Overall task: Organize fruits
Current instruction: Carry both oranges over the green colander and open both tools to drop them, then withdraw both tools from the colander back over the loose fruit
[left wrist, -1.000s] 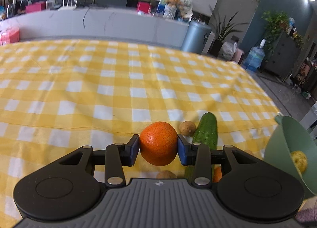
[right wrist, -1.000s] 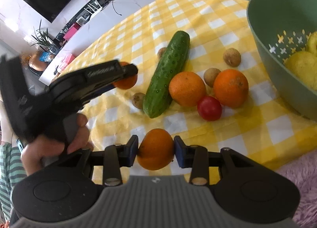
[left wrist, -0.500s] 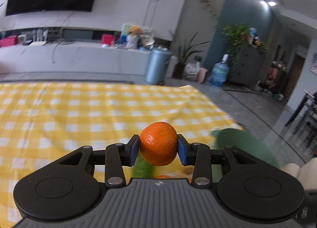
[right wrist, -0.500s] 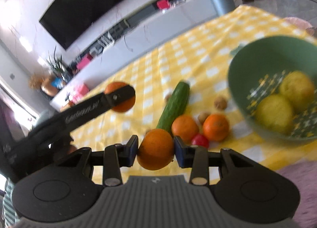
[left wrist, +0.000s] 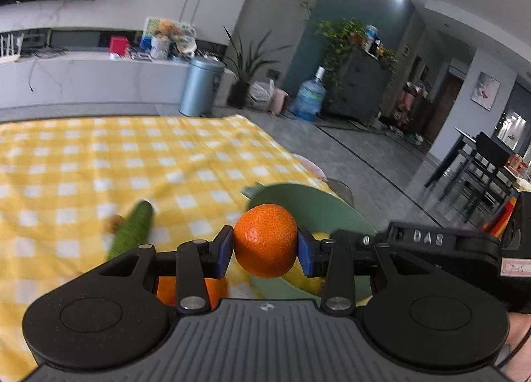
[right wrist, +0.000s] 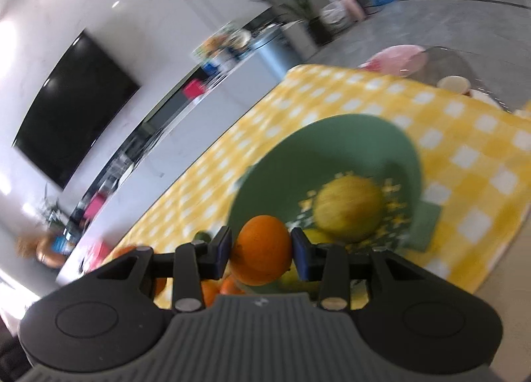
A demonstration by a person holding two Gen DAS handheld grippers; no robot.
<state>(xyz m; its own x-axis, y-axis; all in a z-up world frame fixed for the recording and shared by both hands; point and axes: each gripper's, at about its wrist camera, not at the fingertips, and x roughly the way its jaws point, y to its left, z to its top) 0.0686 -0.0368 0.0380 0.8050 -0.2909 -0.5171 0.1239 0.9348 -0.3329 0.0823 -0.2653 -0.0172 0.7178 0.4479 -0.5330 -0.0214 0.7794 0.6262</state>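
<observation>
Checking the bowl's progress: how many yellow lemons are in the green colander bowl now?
2: one round yellow lemon mid-bowl in the green plastic colander bowl, another just behind the fingers. More may be hidden.

1. The black left gripper (left wrist: 265, 246), angled downward, has its blue-padded jaws clamped on a round, dimpled orange tangerine (left wrist: 265, 239).
2. The black right gripper (right wrist: 261, 250), rolled to one side, has its pads pressed against a smooth, round orange fruit (right wrist: 262, 249).
</observation>
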